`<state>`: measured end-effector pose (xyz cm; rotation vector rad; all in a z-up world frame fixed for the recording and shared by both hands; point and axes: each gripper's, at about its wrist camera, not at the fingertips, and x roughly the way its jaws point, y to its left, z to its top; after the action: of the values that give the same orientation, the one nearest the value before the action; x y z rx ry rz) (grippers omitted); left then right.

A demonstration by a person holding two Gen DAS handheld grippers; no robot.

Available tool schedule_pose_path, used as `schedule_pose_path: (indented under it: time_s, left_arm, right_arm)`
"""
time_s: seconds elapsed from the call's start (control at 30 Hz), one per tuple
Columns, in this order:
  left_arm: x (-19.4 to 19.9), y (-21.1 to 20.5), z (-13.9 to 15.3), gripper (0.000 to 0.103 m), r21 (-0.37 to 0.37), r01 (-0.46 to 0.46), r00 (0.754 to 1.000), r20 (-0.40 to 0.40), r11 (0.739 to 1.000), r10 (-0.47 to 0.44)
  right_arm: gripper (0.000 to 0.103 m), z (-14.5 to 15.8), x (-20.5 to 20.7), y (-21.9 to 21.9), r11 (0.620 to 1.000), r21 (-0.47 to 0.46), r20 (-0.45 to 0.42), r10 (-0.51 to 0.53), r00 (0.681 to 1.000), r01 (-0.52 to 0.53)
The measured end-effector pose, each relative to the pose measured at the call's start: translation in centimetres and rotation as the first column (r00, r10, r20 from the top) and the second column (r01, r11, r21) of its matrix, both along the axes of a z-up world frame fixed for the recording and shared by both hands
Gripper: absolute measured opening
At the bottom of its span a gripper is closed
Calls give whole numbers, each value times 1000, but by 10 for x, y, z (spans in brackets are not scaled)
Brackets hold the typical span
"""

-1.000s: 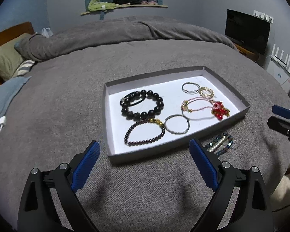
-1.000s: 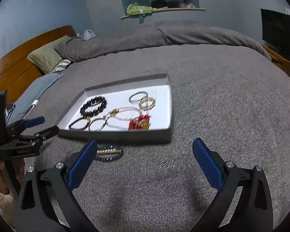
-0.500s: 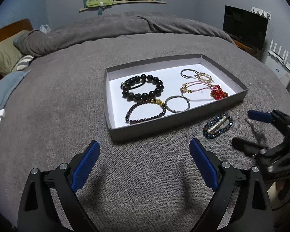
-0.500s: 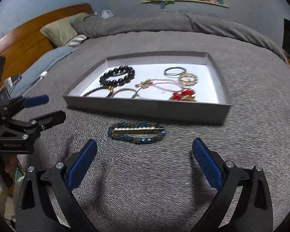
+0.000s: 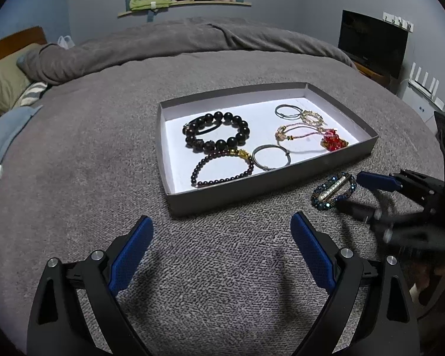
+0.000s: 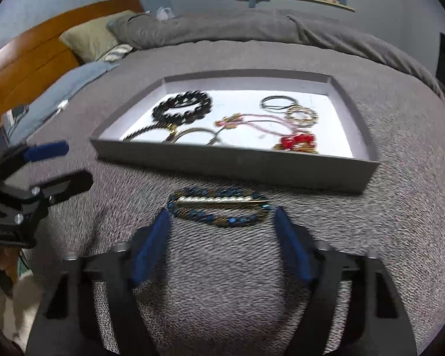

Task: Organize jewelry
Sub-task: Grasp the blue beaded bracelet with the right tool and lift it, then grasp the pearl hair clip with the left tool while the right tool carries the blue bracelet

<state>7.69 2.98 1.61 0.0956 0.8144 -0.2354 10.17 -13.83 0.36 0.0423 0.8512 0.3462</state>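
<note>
— Blue pads at the bottom of the right wrist view: what is the right gripper doing?
— Its fingers have just been closing, and the blue beaded bracelet lies on the grey blanket between the tips. The pads stand at its two ends; the blur hides whether they press on it yet.
— And the left gripper?
— At the bottom of its own view, fingers spread wide, nothing between them.
— Farther up?
— Just beyond the bracelet sits the grey tray, mid-frame. On its white floor lie a black bead bracelet, a dark red bead bracelet, a silver bangle, a pink cord with a red charm, and two small rings at the upper right.
— Any writing or brand?
— None that I can read. At the upper right of the left view stands a dark screen.
</note>
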Motion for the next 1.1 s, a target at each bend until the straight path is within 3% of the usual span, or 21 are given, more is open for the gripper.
schedule_pose_path:
  time_s: [0.07,0.17,0.4,0.47,0.57,0.87,1.1]
  left_arm:
    - [1,0,-1,93,-5,0,1000,-2,1000,0]
    - [1,-3,-3,93,-2,9,1000,-5,1000,-9]
    - [0,-5,-2,93,-6,19,1000,-8,1000,-19]
    - [0,-7,-2,93,-11,25,1000,-11,1000,-25]
    - [-1,-12,-1,93,-18,46,999,-14,999,-46]
    - [-9,-36,1,93,-26,134,991,-13,991,-134]
    - [-10,-51,-4,93,-31,178,983,-37,983,-179]
  right_arm:
    - [58,0,5,-7,999,16,-11,-28,1000,28]
    - [40,-4,11,-9,999,11,-41,-33,999,33]
    - [27,-10,13,-11,997,68,-108,-13,994,20]
    - [7,-10,14,-14,996,84,-126,-11,992,22]
    - [7,-6,11,-18,995,98,-115,-9,993,20]
    - [7,48,-9,-19,993,113,88,24,996,-34]
    - [7,84,-20,-29,989,140,183,25,983,-52]
